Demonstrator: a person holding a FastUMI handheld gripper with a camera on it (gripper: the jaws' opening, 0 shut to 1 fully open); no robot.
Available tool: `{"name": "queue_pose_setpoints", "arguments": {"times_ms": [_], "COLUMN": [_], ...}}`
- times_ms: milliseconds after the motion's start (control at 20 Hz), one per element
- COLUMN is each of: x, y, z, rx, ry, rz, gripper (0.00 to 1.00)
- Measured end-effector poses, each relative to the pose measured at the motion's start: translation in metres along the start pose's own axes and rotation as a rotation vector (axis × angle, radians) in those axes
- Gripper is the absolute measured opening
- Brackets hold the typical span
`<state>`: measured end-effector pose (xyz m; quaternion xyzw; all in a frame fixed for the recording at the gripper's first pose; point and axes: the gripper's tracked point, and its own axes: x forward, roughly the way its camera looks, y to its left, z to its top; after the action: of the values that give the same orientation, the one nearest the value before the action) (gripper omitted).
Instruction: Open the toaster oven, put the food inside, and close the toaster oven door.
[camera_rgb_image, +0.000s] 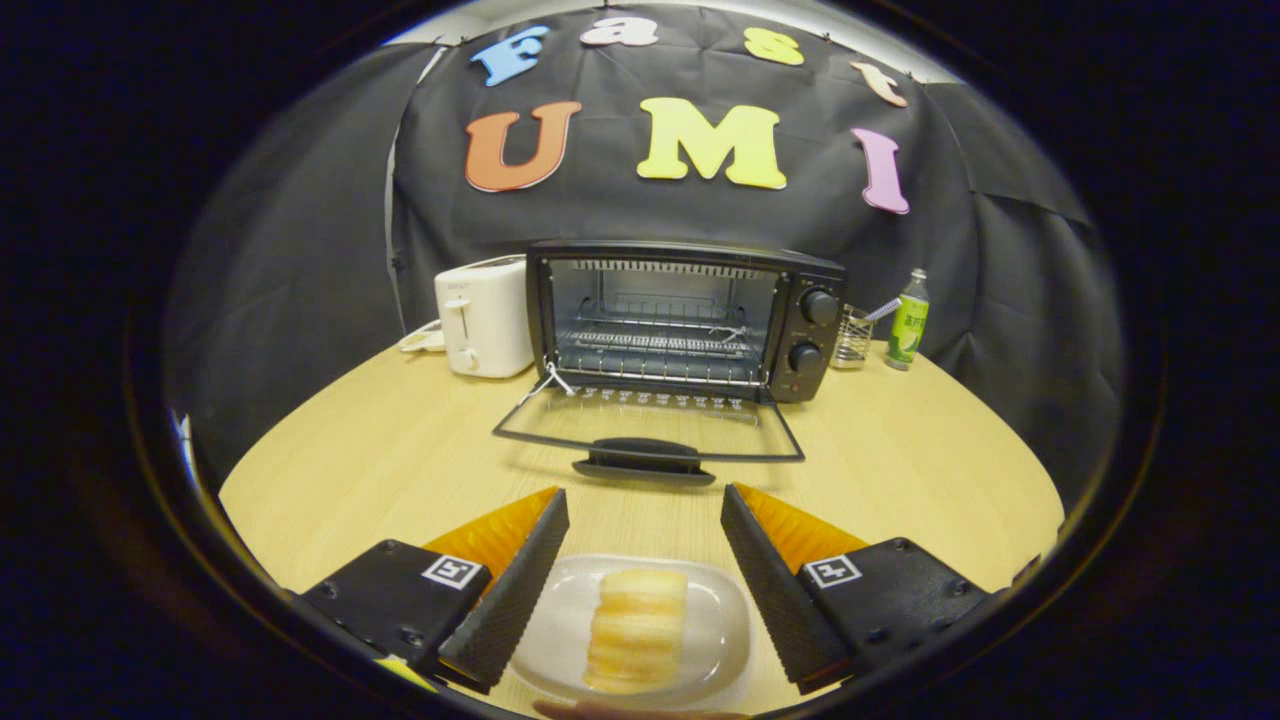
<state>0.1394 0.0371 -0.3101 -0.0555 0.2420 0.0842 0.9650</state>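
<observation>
Both jaws wide apart, flanking bread (637, 625).

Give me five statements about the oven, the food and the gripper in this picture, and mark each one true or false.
1. The toaster oven door is folded down open. True.
2. The gripper is shut on the food. False: its fingers are spread wide, with the food on its plate between them, untouched.
3. The food is already on the oven rack. False: it lies on the plate, on the table in front of the oven.
4. A white toaster stands beside the oven. True.
5. A green bottle stands on top of the oven. False: it stands on the table beside it.
</observation>
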Motion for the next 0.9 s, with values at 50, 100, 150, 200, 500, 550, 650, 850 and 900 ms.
{"name": "queue_pose_setpoints", "arguments": {"times_ms": [50, 100, 150, 200, 500, 550, 650, 850, 900], "x": [-0.008, -0.013, -0.017, -0.019, -0.021, -0.021, -0.021, -0.02, -0.02], "y": [-0.006, -0.011, -0.012, -0.015, -0.006, -0.001, 0.002, -0.001, 0.0], "z": [-0.007, -0.013, -0.021, -0.027, -0.042, -0.047, -0.057, -0.066, -0.066], "rx": [0.029, 0.065, 0.094, 0.11, 0.057, 0.045, 0.05, 0.066, 0.072], "ry": [-0.012, -0.025, -0.033, -0.03, -0.006, 0.008, 0.039, 0.067, 0.072], "rz": [-0.024, -0.038, -0.044, -0.054, -0.015, 0.004, 0.01, -0.033, -0.031], "gripper": [1.0, 1.0, 1.0, 1.0, 0.98, 0.98, 0.98, 0.96, 0.96]}}
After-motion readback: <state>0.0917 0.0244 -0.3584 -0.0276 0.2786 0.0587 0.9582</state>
